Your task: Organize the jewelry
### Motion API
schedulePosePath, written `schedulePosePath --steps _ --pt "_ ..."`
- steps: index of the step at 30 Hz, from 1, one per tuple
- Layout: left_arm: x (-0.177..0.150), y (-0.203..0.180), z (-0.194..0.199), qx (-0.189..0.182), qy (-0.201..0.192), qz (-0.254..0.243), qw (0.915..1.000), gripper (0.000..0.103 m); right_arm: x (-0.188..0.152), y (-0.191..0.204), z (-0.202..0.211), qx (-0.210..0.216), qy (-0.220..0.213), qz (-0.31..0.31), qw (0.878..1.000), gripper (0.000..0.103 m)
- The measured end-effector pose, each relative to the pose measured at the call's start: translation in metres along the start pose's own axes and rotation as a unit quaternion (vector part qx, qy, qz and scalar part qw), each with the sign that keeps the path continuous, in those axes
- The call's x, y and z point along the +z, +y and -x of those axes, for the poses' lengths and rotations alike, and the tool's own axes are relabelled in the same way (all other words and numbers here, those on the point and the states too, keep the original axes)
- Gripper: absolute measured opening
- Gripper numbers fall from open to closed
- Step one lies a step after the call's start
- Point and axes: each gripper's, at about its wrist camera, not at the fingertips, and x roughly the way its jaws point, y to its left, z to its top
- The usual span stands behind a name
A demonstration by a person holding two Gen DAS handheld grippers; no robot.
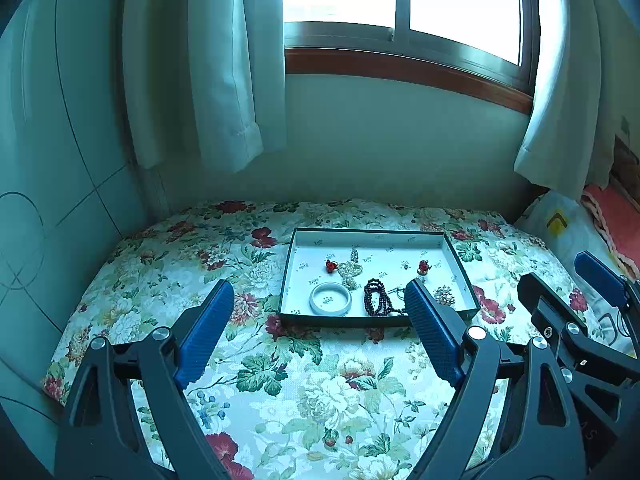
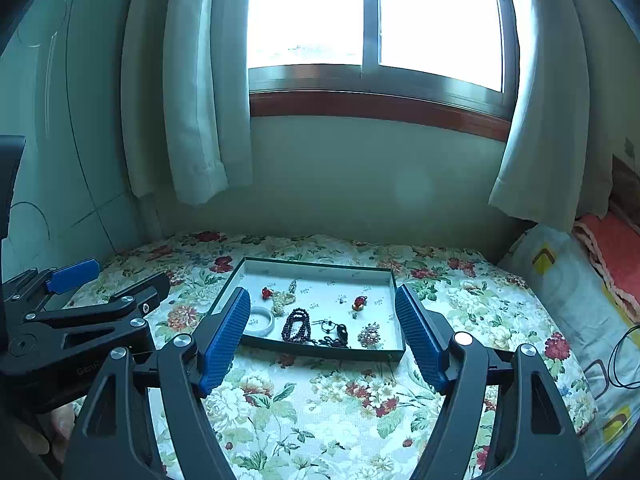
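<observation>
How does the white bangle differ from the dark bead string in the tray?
The white bangle is one smooth, stiff ring lying flat; the dark bead string is many small beads, gathered in loose loops. The bangle is pale, the string nearly black. Both lie side by side near the front wall of the tray.

floral red-green cloth (image 1: 304, 380), white bangle (image 1: 331, 299), dark beads (image 1: 376, 298), blue fingers (image 1: 206, 332)

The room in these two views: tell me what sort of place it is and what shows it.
Probably a bedroom at home. A flowered bedspread covers what looks like a bed under a curtained window, with a pillow at the right edge. A shallow tray of jewelry sits on the spread.
</observation>
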Motion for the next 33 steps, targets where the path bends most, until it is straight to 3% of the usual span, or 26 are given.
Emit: schedulePosePath --steps 15,33 --pt "-0.0001 0.0005 -0.0006 0.0 -0.002 -0.002 1.0 0.087 -0.0001 0.0002 -0.0001 0.0 -0.001 0.0 1.0 0.074" --pt "-0.0022 0.0059 -0.0065 0.018 -0.013 -0.001 0.9997 0.101 0.0013 -0.002 -0.005 -0.003 0.002 0.001 1.0 0.074"
